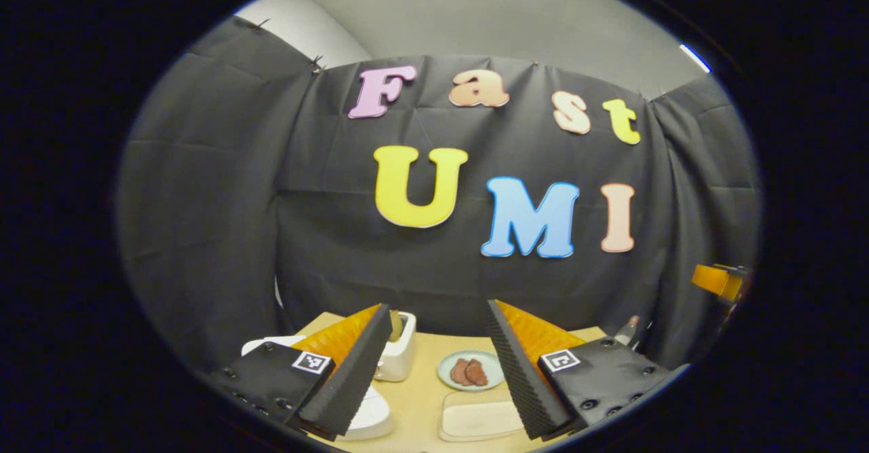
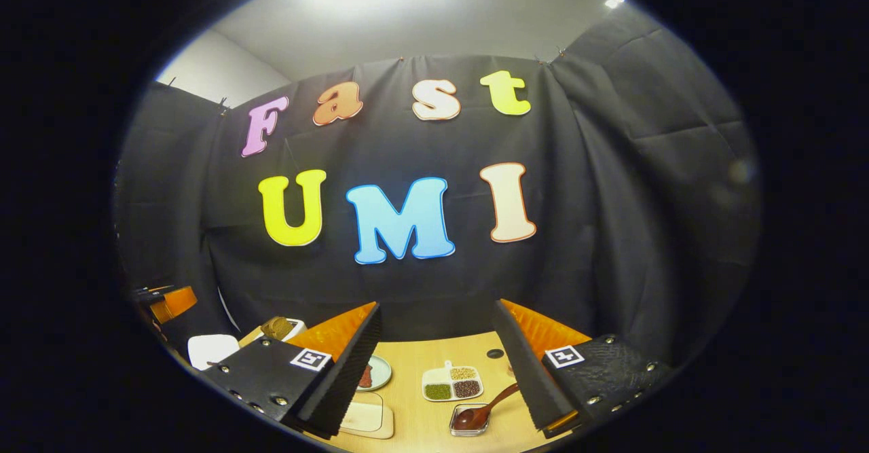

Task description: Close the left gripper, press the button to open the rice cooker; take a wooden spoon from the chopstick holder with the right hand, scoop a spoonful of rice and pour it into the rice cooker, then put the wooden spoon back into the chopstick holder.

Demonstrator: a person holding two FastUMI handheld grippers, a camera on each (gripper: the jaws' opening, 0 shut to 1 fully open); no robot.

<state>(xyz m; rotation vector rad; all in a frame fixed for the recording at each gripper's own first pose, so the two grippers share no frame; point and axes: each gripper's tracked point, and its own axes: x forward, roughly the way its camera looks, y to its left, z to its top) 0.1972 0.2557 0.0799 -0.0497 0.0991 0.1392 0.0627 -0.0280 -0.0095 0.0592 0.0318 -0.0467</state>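
While held up above the pale wooden counter (image 1: 421, 399), left tool (image 1: 434, 361) spread wide, fingers well apart, nothing btwn them. Beyond its left finger, partly hidden: white rice cooker (image 1: 370, 415) low at the near edge, and a white box-shaped chopstick holder (image 1: 400, 351) just behind. Btwn the fingers, farther off: small pale green round plate w/ reddish-brown slices (image 1: 470, 370), then a pale rectangular board (image 1: 478, 419) nearer.

Right tool (image 2: 438, 365) likewise released, fingers wide, empty. Btwn its fingers on the counter: white four-compartment dish of coloured grains (image 2: 452, 382); nearer, small clear square dish (image 2: 468, 420) w/ dark brown wooden spoon (image 2: 485, 409) lying in it, handle angled up toward the right finger; touching or not, cannot tell. Far left in right gripper view: chopstick holder w/ sth brown in it, white rice cooker beside.
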